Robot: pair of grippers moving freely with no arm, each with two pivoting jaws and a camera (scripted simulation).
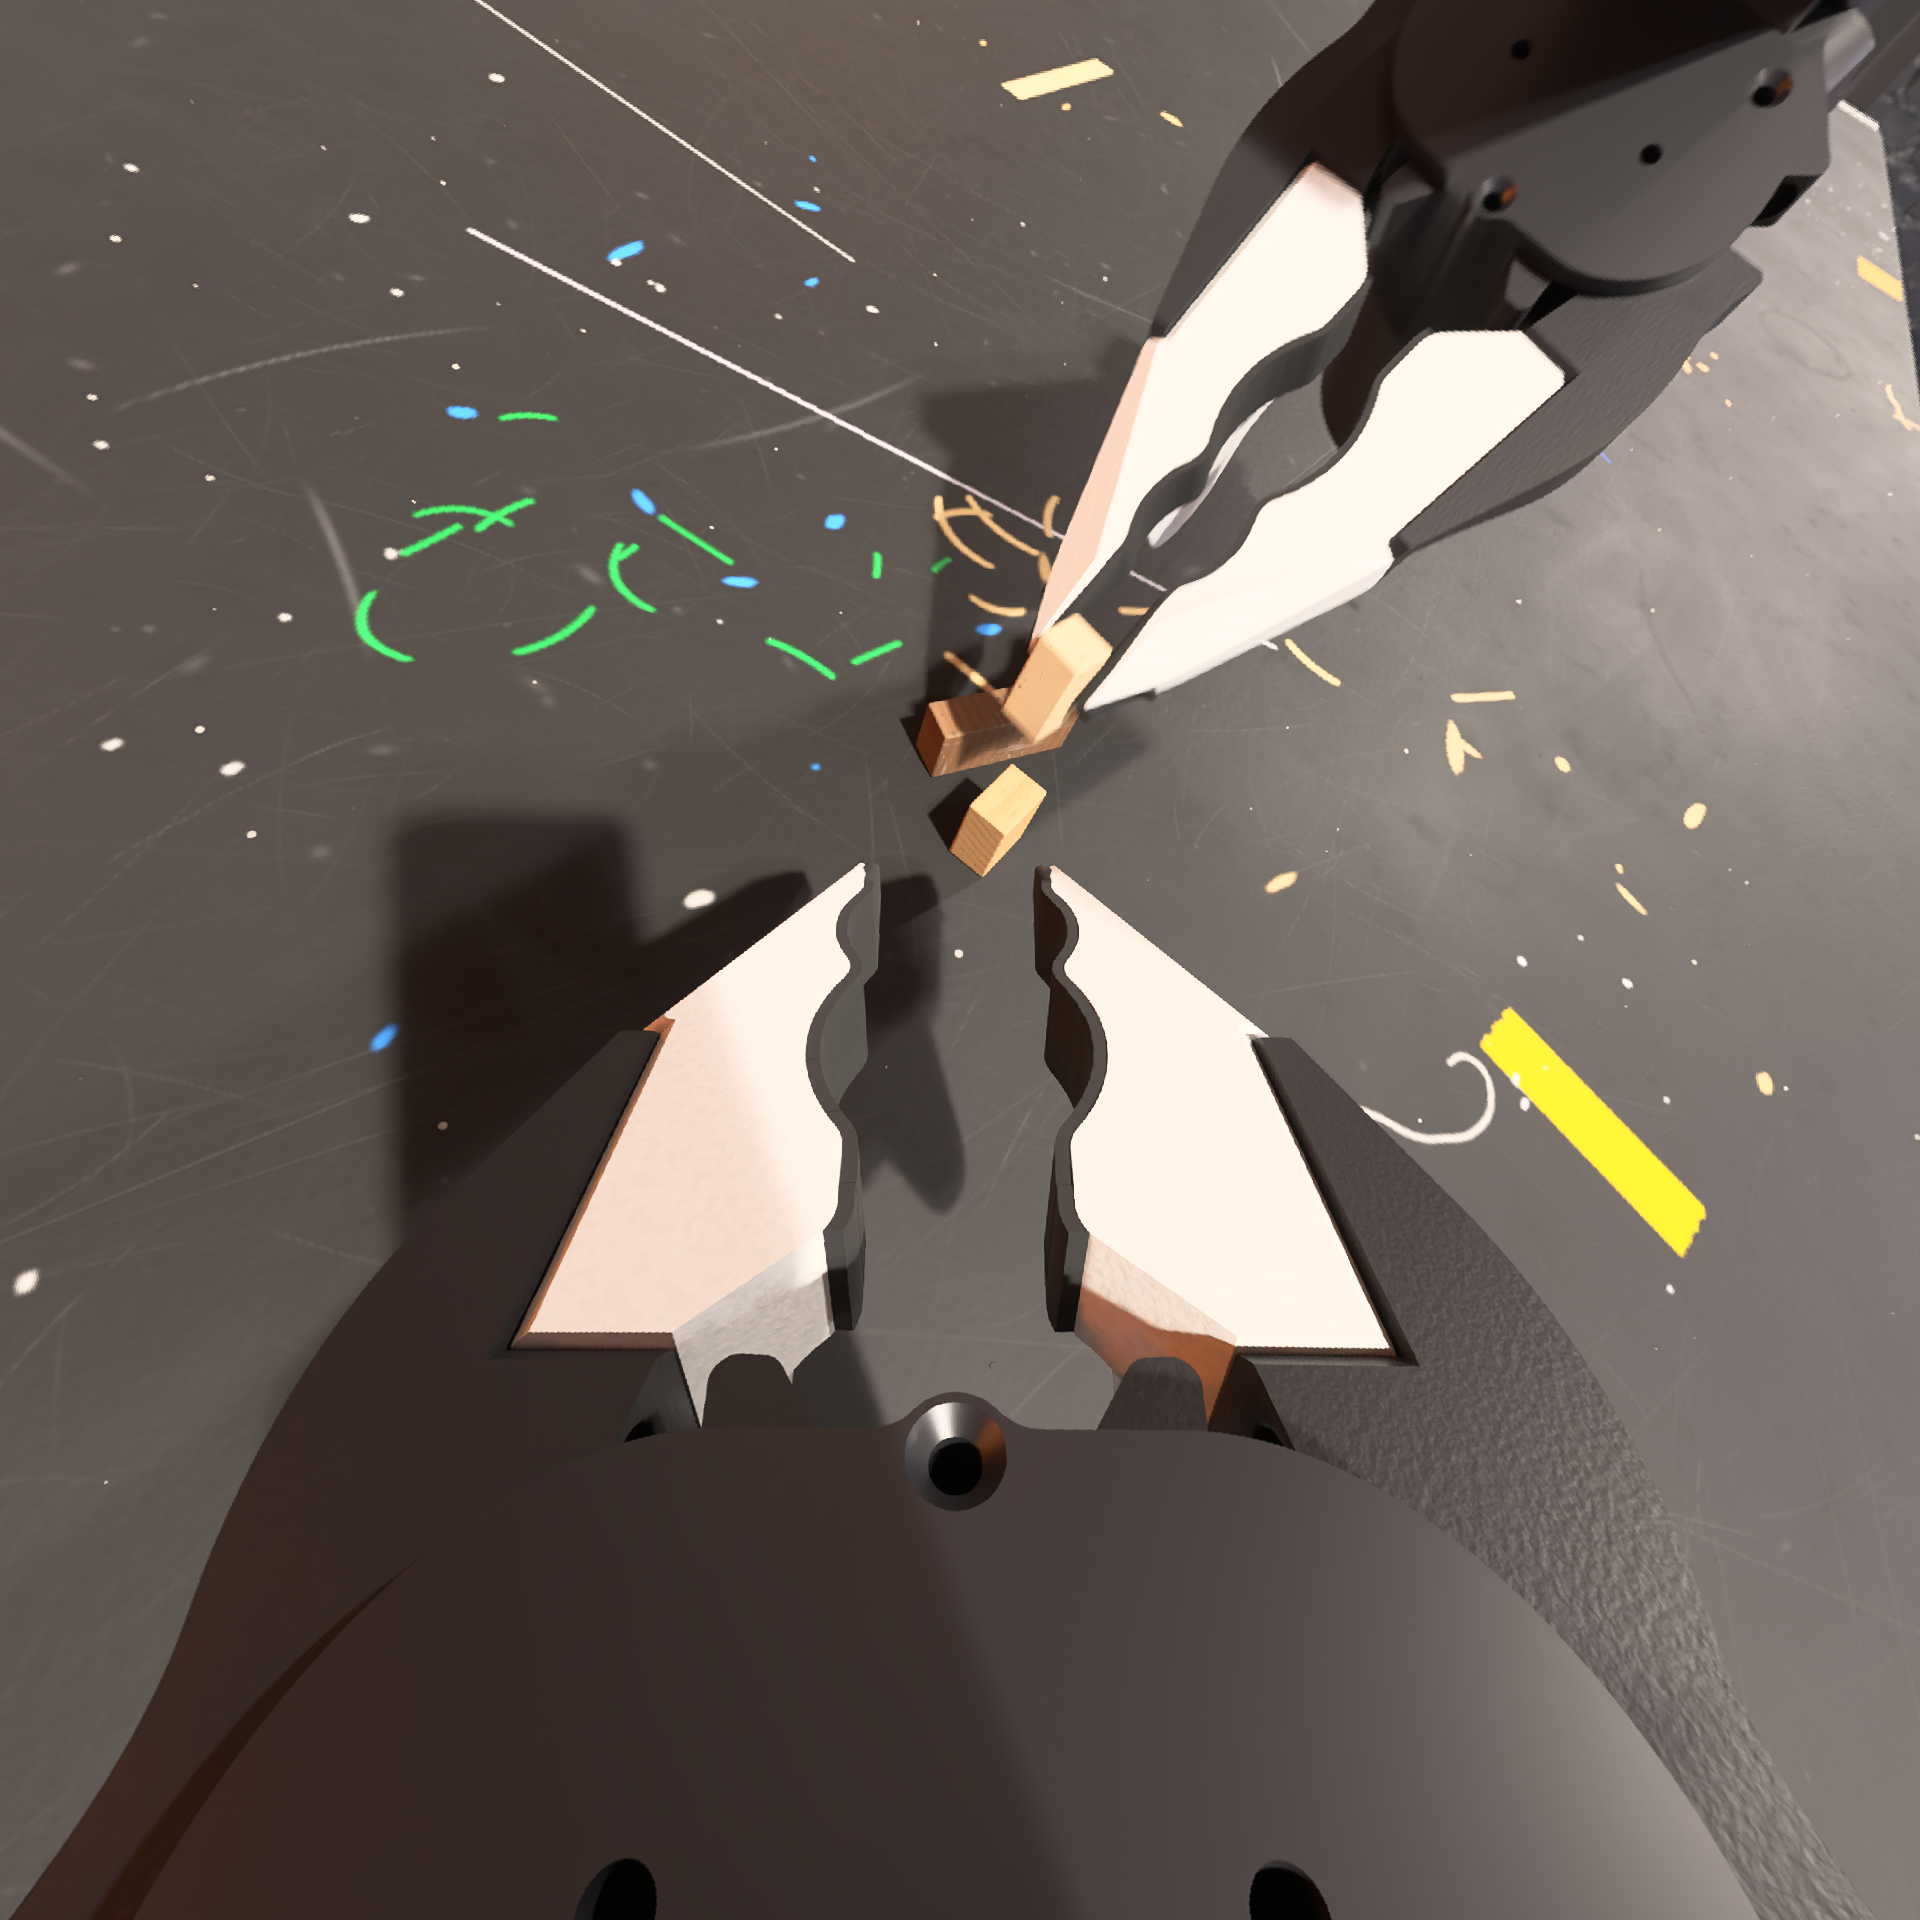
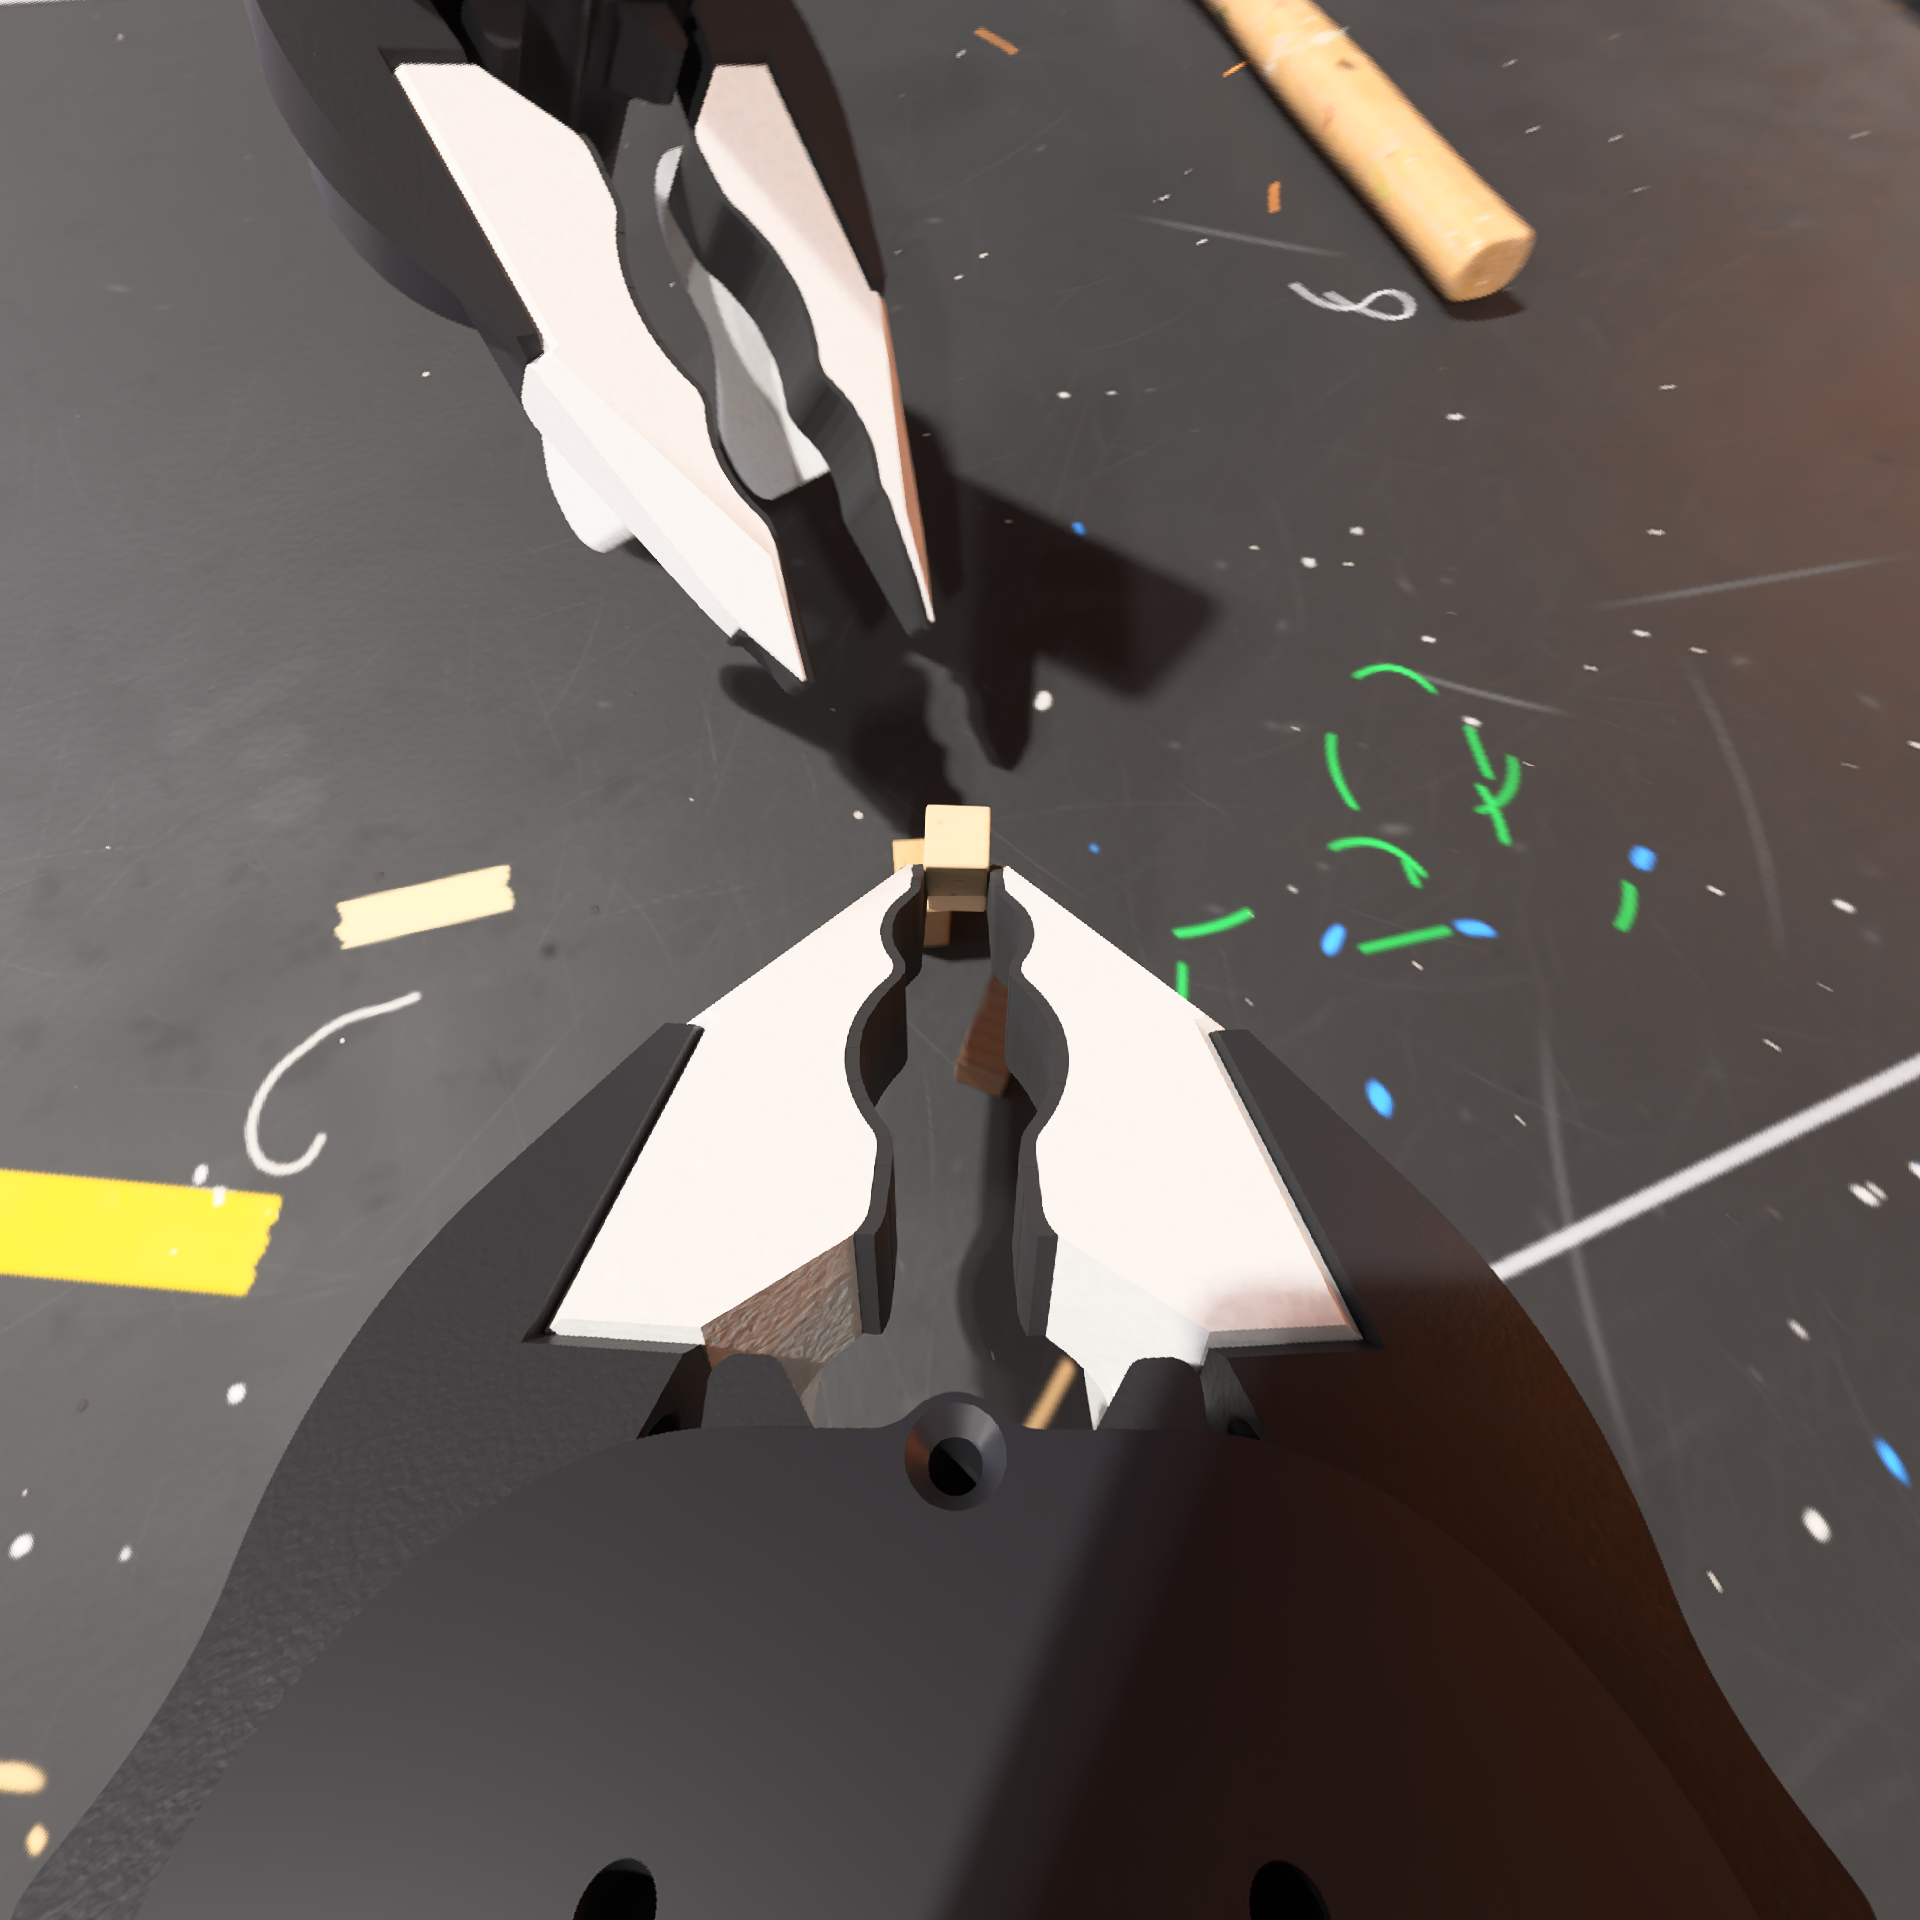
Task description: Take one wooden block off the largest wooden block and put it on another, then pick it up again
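Note:
In the left wrist view a flat brown wooden block (image 1: 961, 732), the largest, lies on the dark table. A light wooden block (image 1: 1060, 670) stands tilted at its far end, gripped between the tips of my right gripper (image 1: 1065, 675); I cannot tell whether it touches the brown block. A second small light block (image 1: 997, 816) lies on the table just in front of my left gripper (image 1: 956, 878), which is open and empty. In the right wrist view my right gripper (image 2: 956, 878) is shut on the light block (image 2: 956, 842), with the brown block (image 2: 982, 1049) showing between its fingers.
A wooden dowel (image 2: 1382, 145) lies far off at the upper right. Yellow tape (image 1: 1590, 1132) and a tan strip (image 2: 424, 906) are flat on the table. The left gripper (image 2: 862, 644) hangs just beyond the blocks in the right wrist view.

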